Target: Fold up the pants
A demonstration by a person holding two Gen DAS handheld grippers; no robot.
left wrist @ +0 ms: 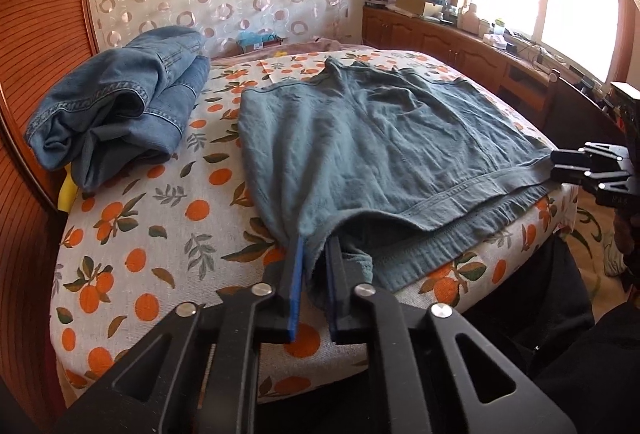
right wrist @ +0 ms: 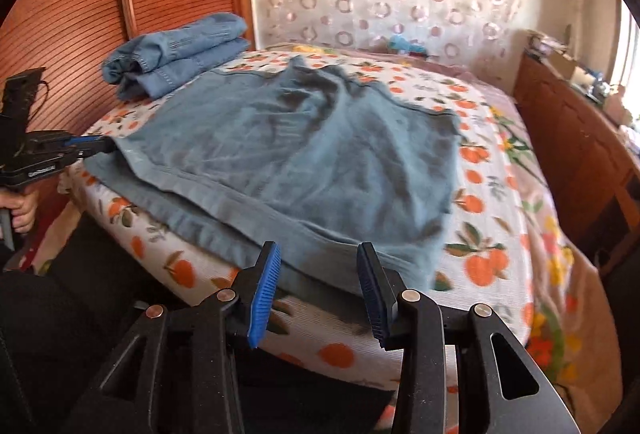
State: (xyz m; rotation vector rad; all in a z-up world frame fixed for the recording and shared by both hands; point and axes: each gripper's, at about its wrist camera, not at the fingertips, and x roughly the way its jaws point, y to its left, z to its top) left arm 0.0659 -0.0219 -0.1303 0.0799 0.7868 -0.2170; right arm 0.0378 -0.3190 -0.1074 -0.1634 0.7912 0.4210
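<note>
Grey-blue pants (left wrist: 380, 146) lie spread flat on the bed, their near edge hanging slightly over the mattress side. My left gripper (left wrist: 316, 246) is shut on the near left corner of the pants, and cloth covers its fingertips. In the right wrist view the same gripper (right wrist: 106, 146) pinches that corner of the pants (right wrist: 300, 154) at the left. My right gripper (right wrist: 318, 250) stands open at the near right edge, with the cloth's hem lying between its blue pads (right wrist: 264, 286) without being pressed. It shows at the right edge of the left wrist view (left wrist: 560, 166).
A folded pair of blue jeans (left wrist: 120, 102) (right wrist: 180, 54) lies at the far left of the bed (left wrist: 168, 218). Ribbed wooden panels stand on the left, and a cluttered wooden cabinet (left wrist: 460, 34) runs under the window. A hand (right wrist: 24, 210) holds the left gripper's handle.
</note>
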